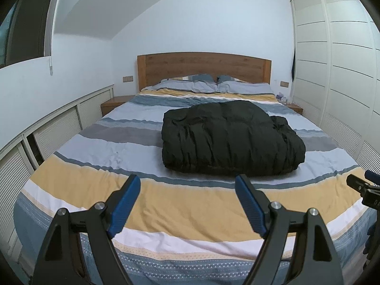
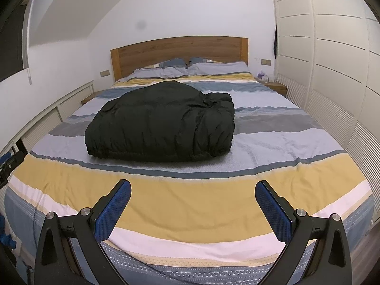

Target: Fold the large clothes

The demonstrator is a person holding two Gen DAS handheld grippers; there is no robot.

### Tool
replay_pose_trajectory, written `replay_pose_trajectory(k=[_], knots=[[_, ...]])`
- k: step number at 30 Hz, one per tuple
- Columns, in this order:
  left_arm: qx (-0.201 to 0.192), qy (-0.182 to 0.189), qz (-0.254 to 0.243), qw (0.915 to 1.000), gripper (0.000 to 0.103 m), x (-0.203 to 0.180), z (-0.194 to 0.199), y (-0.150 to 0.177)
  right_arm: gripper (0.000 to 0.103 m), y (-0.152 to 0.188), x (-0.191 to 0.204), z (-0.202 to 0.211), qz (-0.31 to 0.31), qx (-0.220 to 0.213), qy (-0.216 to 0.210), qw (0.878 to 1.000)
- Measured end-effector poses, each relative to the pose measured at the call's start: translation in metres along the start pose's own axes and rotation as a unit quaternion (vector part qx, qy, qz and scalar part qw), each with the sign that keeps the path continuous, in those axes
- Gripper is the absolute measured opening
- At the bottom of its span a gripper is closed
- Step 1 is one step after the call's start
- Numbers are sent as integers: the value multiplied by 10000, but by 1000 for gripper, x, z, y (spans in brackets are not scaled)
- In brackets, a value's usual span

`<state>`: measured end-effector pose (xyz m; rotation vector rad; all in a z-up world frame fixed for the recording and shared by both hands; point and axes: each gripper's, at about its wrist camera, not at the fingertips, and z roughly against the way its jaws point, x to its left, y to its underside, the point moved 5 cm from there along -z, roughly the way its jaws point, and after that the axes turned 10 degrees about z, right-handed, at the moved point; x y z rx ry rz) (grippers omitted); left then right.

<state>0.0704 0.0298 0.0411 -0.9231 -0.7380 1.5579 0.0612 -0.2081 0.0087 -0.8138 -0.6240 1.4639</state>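
A black puffy jacket (image 1: 230, 137) lies folded in a thick bundle on the middle of the striped bed (image 1: 95, 142); in the right wrist view it (image 2: 161, 123) sits left of centre. My left gripper (image 1: 187, 180) is open and empty, held over the foot of the bed, short of the jacket. My right gripper (image 2: 193, 185) is open and empty too, over the yellow stripe near the foot. The right gripper's tip (image 1: 361, 185) shows at the right edge of the left wrist view. The left gripper (image 2: 7, 163) shows at the left edge of the right wrist view.
A wooden headboard (image 1: 204, 67) and two pillows (image 1: 213, 85) are at the far end. White wardrobe doors (image 1: 344, 71) run along the right side. Low white louvred cabinets (image 1: 54, 128) run along the left. Bedside tables (image 2: 273, 85) stand at both sides of the headboard.
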Motion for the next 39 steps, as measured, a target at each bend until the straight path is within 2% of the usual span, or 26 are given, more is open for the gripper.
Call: replay_pose_trajectory(k=[23,39], knots=[[-76,-56,61,9999,81,11,16,7,102,9,-2,8,76,-41,35,10000],[149,-136,155,9997,81,22,5,8,102,13,-3,12,93,-62,99,9999]])
